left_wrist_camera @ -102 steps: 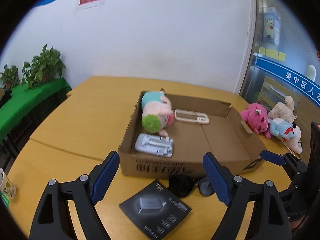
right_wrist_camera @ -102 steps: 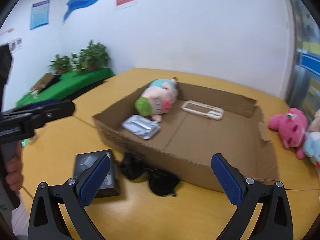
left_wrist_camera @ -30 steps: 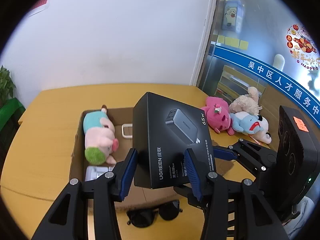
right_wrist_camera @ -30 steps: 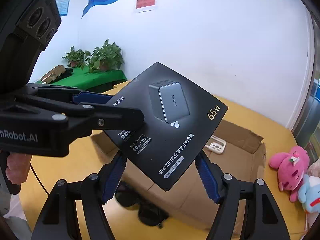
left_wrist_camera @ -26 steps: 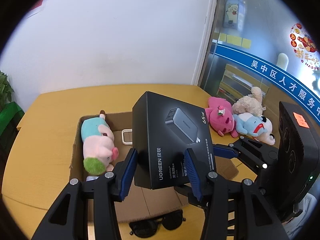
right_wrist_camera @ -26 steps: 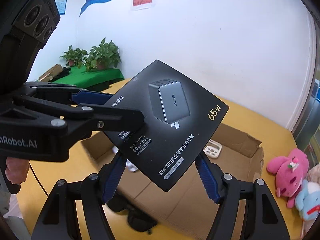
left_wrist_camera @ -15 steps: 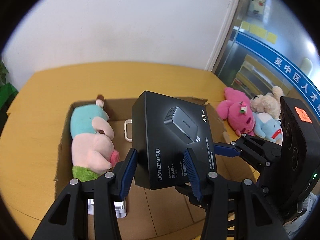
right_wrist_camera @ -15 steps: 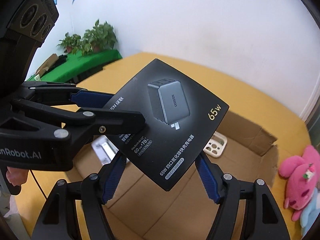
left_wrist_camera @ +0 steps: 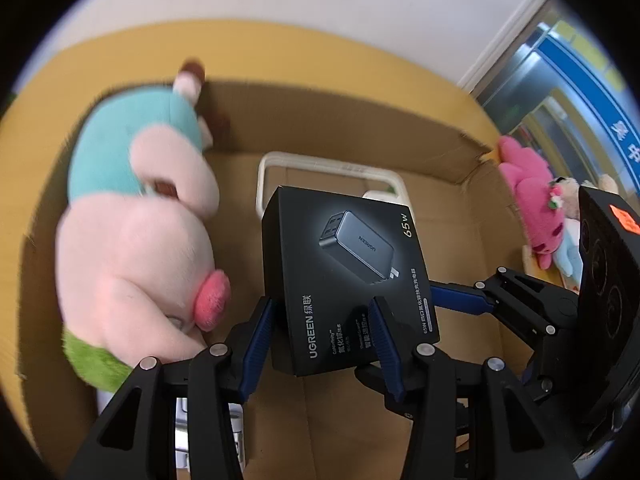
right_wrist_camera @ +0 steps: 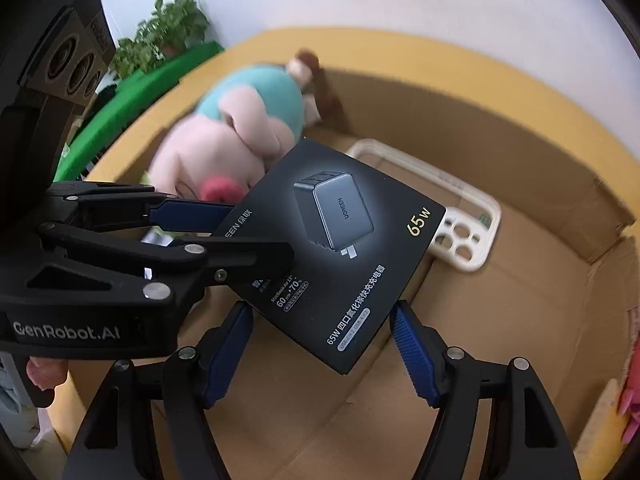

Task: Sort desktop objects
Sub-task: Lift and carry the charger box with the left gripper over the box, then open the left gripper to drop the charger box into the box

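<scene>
While both grippers, left (left_wrist_camera: 322, 330) & right (right_wrist_camera: 324, 344), pinch the charger box (left_wrist_camera: 344, 272) over the carton (right_wrist_camera: 540, 280), plush pig (left_wrist_camera: 132, 216) lies at 9 o'clock, phone case (right_wrist_camera: 452, 216) at 1.

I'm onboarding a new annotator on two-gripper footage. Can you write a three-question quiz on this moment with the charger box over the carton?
1. True or false: the black charger box already rests on the floor of the cardboard box.
2. Which grippers clamp the charger box? A) left only B) right only C) both
3. Fill in: the white phone case lies inside the carton beside the ____ toy.

Key
1. False. It hangs in the air above the carton floor.
2. C. The left gripper and the right gripper each close on an edge of it.
3. Plush: the pink and teal plush toy.
</scene>
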The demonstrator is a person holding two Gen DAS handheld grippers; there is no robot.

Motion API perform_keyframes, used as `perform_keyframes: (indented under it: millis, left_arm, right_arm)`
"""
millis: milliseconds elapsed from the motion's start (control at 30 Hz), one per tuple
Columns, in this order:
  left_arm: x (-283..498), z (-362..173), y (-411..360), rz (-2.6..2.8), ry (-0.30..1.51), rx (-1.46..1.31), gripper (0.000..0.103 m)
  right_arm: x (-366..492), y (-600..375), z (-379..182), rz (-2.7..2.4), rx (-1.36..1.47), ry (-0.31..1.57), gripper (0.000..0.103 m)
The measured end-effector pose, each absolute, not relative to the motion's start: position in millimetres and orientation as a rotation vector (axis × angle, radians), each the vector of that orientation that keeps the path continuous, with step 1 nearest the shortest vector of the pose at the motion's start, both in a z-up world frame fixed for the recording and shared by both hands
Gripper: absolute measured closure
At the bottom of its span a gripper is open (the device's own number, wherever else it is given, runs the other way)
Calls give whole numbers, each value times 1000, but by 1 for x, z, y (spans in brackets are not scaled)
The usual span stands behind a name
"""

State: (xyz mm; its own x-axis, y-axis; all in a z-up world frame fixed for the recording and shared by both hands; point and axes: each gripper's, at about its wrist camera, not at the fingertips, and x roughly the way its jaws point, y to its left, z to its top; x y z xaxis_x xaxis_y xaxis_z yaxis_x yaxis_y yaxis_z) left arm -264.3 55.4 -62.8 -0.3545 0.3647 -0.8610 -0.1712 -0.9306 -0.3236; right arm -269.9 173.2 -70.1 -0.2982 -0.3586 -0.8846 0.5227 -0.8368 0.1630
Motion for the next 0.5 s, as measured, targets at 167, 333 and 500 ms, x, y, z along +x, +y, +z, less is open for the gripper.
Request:
perform_keyframes:
  millis: [167, 333, 500]
  left_arm:
    - [-267, -75, 57, 2316, -236, -1620, 57]
    - [-264, -73, 57, 2328, -237, -1638, 57]
    - [-255, -68, 51, 2337, -251, -1638, 59]
  right_arm:
    - [-275, 172, -87, -2128, 1464, 219, 33]
    - [-274, 168, -86, -2124, 1485, 215, 33]
    - [-264, 174, -71, -2154, 1465, 172, 32]
